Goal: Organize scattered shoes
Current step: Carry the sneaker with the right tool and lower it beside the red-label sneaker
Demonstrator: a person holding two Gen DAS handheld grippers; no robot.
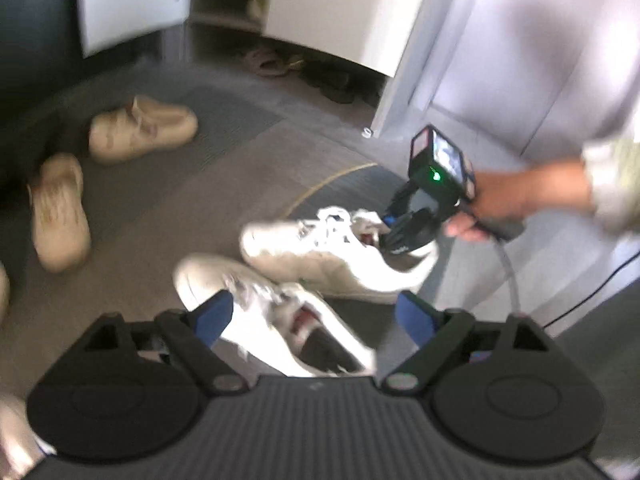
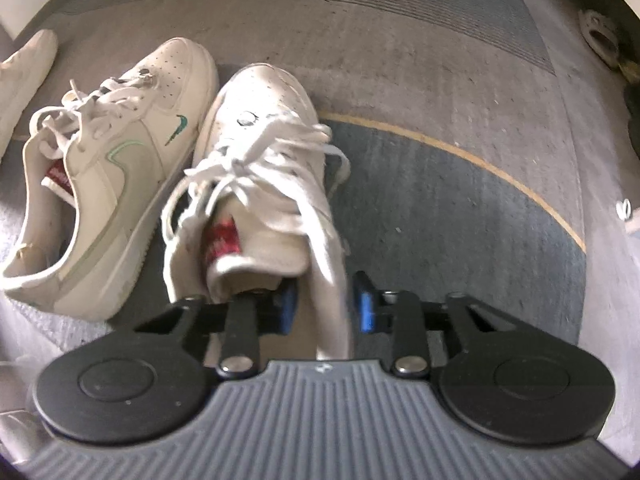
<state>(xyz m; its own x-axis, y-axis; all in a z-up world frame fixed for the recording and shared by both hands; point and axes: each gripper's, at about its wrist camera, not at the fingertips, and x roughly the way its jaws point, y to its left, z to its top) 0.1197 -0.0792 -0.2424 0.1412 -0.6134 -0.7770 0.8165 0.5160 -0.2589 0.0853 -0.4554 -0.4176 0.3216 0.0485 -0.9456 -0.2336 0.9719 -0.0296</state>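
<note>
Item: pair of white leather lace-up sneakers on grey carpet. Right gripper (image 2: 326,306) pinches the side collar of one sneaker (image 2: 256,160). Left gripper (image 1: 316,316), spread, hovers over its mate (image 1: 272,312). Probably light, soft-walled; collar rim likely the best hold.

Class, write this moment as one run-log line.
right gripper: shut on white sneaker collar | left gripper: open over second white sneaker | beige shoes: scattered on floor
</note>
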